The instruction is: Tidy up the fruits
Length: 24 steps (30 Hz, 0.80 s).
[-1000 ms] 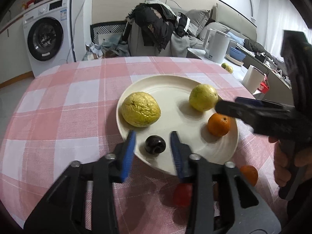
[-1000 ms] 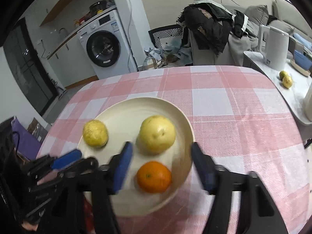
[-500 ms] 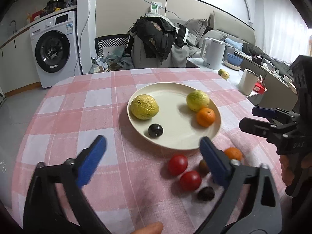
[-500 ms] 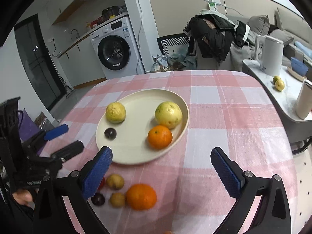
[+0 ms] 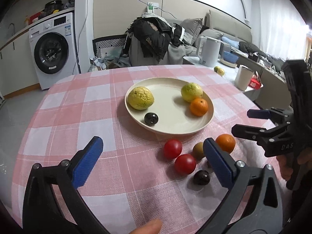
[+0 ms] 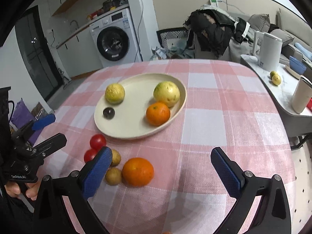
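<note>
Dark plum beside tomatoes only in left view; both hand-held grippers wide, empty.

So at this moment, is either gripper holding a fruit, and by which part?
Nothing is held. The left gripper and right gripper are both open above the tablecloth, with no fruit between their fingers.

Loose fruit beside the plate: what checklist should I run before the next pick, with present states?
1. Left gripper fingers open, nothing between them: ok.
2. Right gripper fingers open, nothing held: ok.
3. Plate has bare room for more fruit: ok.
4. Loose orange uncovered and clear on its right side: ok.
5. Red tomatoes separated from neighbours for a clean grasp: not ok, the cluster is tightly packed.
6. Number of small dark fruits left on the cloth: cannot tell, a finger partly hides them.
</note>
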Tool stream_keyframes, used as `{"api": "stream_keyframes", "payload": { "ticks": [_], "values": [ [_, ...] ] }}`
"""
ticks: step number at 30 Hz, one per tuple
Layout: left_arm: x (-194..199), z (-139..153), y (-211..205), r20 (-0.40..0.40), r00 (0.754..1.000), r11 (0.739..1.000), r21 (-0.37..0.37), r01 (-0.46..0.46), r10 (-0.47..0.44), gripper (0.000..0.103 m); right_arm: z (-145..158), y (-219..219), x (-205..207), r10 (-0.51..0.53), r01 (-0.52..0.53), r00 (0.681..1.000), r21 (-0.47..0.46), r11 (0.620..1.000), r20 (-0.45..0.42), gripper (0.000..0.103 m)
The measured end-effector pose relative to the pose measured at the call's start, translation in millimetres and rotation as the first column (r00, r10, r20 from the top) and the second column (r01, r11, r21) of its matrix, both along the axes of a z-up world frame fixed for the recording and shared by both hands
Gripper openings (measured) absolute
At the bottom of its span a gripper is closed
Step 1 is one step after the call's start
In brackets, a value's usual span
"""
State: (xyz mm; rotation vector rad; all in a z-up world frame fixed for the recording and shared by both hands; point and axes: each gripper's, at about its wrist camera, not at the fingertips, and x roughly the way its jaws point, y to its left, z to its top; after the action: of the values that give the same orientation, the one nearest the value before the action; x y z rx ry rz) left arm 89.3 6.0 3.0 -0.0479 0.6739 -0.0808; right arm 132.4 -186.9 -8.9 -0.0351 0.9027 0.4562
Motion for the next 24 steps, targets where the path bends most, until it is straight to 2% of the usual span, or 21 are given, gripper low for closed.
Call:
{"api": "stream_keyframes", "payload": {
  "ticks": [8, 13, 18, 24],
  "values": [
    [5, -11, -1, -0.019, 1.0, 1.0, -0.019, -0.002, 0.002, 0.102, -8, 3, -1, 0.028, -0.029, 0.999, -0.03, 0.999, -0.032, 0.103],
    [6, -14, -6, -0.017, 1.0, 1.0, -0.001, 0.014, -0.014, 0.102, -11, 4, -4, 0.064, -0.066, 0.997, -0.055, 0.996, -0.042, 0.103],
    [7, -18, -8, -0.024, 0.999, 1.0, 0.01, 0.023, -0.022, 0.102, -16, 1, -4, 0.107, -0.108, 0.99, -0.012, 0.994, -0.096, 0.102],
    [8, -20, -8, -0.028, 0.999, 1.0, 0.008, 0.023, -0.022, 0.102, -22, 2, -4, 0.1, -0.104, 0.989, -0.025, 0.994, -0.112, 0.099]
  ]
}}
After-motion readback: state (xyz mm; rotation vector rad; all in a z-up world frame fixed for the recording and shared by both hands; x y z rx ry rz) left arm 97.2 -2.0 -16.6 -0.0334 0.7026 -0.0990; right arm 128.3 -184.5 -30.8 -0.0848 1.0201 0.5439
